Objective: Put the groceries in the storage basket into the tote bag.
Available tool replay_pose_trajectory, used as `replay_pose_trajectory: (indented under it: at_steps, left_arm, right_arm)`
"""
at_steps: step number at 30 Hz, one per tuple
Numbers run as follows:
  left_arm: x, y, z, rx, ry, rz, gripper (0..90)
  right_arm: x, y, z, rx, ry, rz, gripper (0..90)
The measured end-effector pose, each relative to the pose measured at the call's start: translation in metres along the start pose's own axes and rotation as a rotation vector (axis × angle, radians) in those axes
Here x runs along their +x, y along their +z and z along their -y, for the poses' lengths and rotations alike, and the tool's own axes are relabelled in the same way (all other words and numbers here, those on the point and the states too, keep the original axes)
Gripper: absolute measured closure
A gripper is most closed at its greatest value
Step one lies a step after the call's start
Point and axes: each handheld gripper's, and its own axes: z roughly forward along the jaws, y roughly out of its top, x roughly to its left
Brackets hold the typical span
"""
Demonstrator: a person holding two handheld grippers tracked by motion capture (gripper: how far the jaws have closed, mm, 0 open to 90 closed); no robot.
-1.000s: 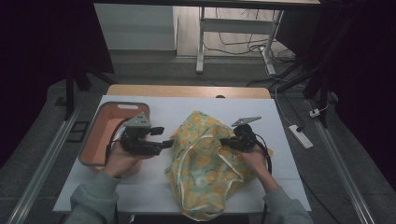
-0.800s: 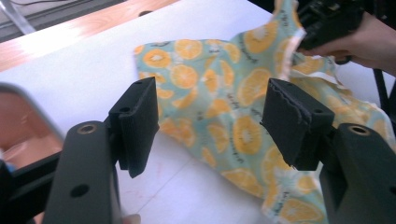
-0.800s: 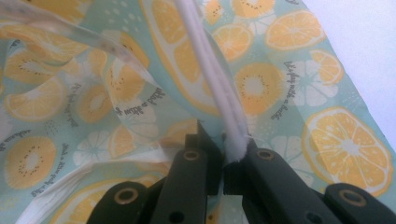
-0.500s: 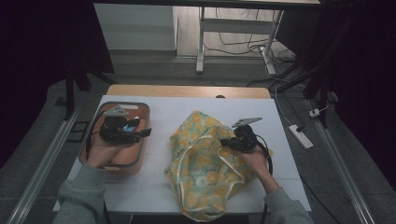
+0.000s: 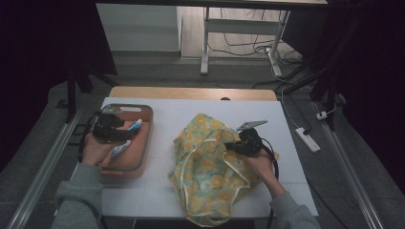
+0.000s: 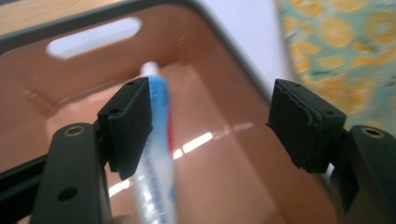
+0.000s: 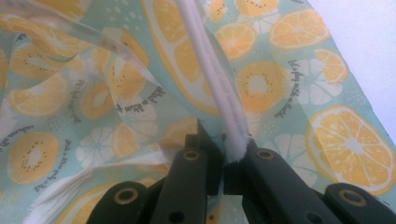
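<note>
Left gripper (image 5: pixel 125 135) over the brown tray (image 5: pixel 143 143) at the left of the table, jaws spread wide and just been opening, nothing clamped; toothpaste tube (image 6: pixel 156 154) lying on the tray floor just beside the left pad, not squeezed. Right gripper (image 7: pixel 224 175) clamped shut on the white handle (image 7: pixel 210 70) of the orange-print bag (image 5: pixel 210 167), which lies crumpled in the middle of the table. Likely risks from here: closing off-centre, with the tube sitting against one pad instead of between the two, and pushing it along the glossy tray floor or pinching only its edge; a slick rounded tube slipping out during the lift; a bag mouth not held open enough by one thin strap, sagging shut before the tube arrives. White tabletop (image 5: pixel 191 114) with a wooden strip along the far edge; dim room beyond, a metal stand and loose cables on the floor, power strip (image 5: pixel 306 139) at the right.
</note>
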Motion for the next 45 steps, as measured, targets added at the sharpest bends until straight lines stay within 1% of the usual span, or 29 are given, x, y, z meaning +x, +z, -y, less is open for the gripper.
replay_pose_trajectory:
  at_steps: [1, 4, 6, 8, 12, 15, 18, 19, 21, 22, 23, 24, 26, 28, 29, 30, 31, 33, 36, 38, 40, 45]
  left_arm:
    - [0.002, 0.001, 0.0, 0.006, -0.003, -0.008, 30.5]
    - [0.01, 0.008, 0.001, 0.025, -0.022, -0.009, 29.9]
    - [0.014, 0.014, 0.001, 0.053, -0.035, -0.016, 29.1]
    - [0.017, 0.021, 0.001, 0.081, -0.037, -0.028, 28.7]
    - [0.025, 0.037, 0.004, 0.154, -0.049, -0.053, 28.2]
    - [0.03, 0.047, 0.006, 0.196, -0.064, -0.07, 28.1]
    - [0.035, 0.055, 0.007, 0.221, -0.082, -0.048, 28.3]
    - [0.037, 0.058, 0.006, 0.244, -0.088, -0.041, 28.5]
    - [0.036, 0.065, 0.003, 0.285, -0.071, -0.042, 28.5]
    - [0.036, 0.068, 0.002, 0.302, -0.069, -0.046, 28.5]
    - [0.036, 0.071, 0.001, 0.316, -0.071, -0.042, 28.8]
    - [0.037, 0.076, 0.002, 0.344, -0.071, -0.04, 29.8]
    - [0.037, 0.083, 0.004, 0.38, -0.069, -0.045, 30.5]
    - [0.038, 0.087, 0.006, 0.404, -0.068, -0.025, 35.1]
    - [0.039, 0.088, 0.006, 0.409, -0.078, -0.022, 37.6]
    - [0.039, 0.087, 0.006, 0.408, -0.078, -0.033, 43.8]
    - [0.039, 0.086, 0.006, 0.405, -0.084, -0.026, 52.1]
    - [0.041, 0.086, 0.006, 0.403, -0.102, -0.012, 55.6]
    - [0.039, 0.085, 0.007, 0.399, -0.098, -0.002, 60.9]
    - [0.041, 0.082, 0.006, 0.388, -0.11, 0.03, 68.8]
    - [0.042, 0.081, 0.007, 0.386, -0.11, 0.054, 72.0]
    - [0.045, 0.075, 0.01, 0.381, -0.114, 0.074, 73.4]
  right_arm:
    - [0.0, 0.0, 0.0, -0.001, -0.003, 0.0, 88.4]
    - [0.0, 0.001, 0.0, 0.0, -0.004, -0.001, 88.5]
    - [0.0, 0.001, 0.0, 0.003, -0.005, -0.001, 88.4]
    - [0.001, 0.002, 0.0, 0.005, -0.005, -0.001, 88.4]
    - [0.001, 0.003, 0.001, 0.008, -0.008, -0.001, 88.4]
    - [0.001, 0.004, 0.001, 0.014, -0.006, -0.001, 88.4]
    - [0.0, 0.004, 0.002, 0.013, 0.0, -0.008, 88.4]
    - [0.0, 0.004, 0.002, 0.013, -0.001, -0.008, 88.4]
    - [0.0, 0.005, 0.002, 0.014, 0.0, -0.009, 88.4]
    - [0.0, 0.006, 0.002, 0.017, -0.002, -0.009, 88.4]
    - [0.0, 0.006, 0.002, 0.018, -0.003, -0.01, 88.4]
    - [0.001, 0.006, 0.002, 0.018, -0.006, -0.012, 88.4]
    - [0.001, 0.006, 0.002, 0.017, -0.006, -0.01, 88.4]
    - [0.001, 0.004, 0.002, 0.011, -0.009, -0.011, 88.4]
    - [0.002, 0.004, 0.002, 0.009, -0.008, -0.013, 88.4]
    - [0.002, 0.003, 0.002, 0.008, -0.008, -0.014, 88.4]
    - [0.002, 0.003, 0.002, 0.007, -0.008, -0.014, 88.4]
    - [0.002, 0.004, 0.002, 0.009, -0.007, -0.014, 88.4]
    - [0.003, 0.004, 0.001, 0.012, -0.009, -0.013, 88.4]
    - [0.003, 0.004, 0.001, 0.01, -0.012, -0.011, 88.4]
    - [0.003, 0.003, 0.001, 0.008, -0.009, -0.01, 88.4]
    - [0.002, 0.002, 0.001, 0.003, -0.009, -0.01, 88.4]
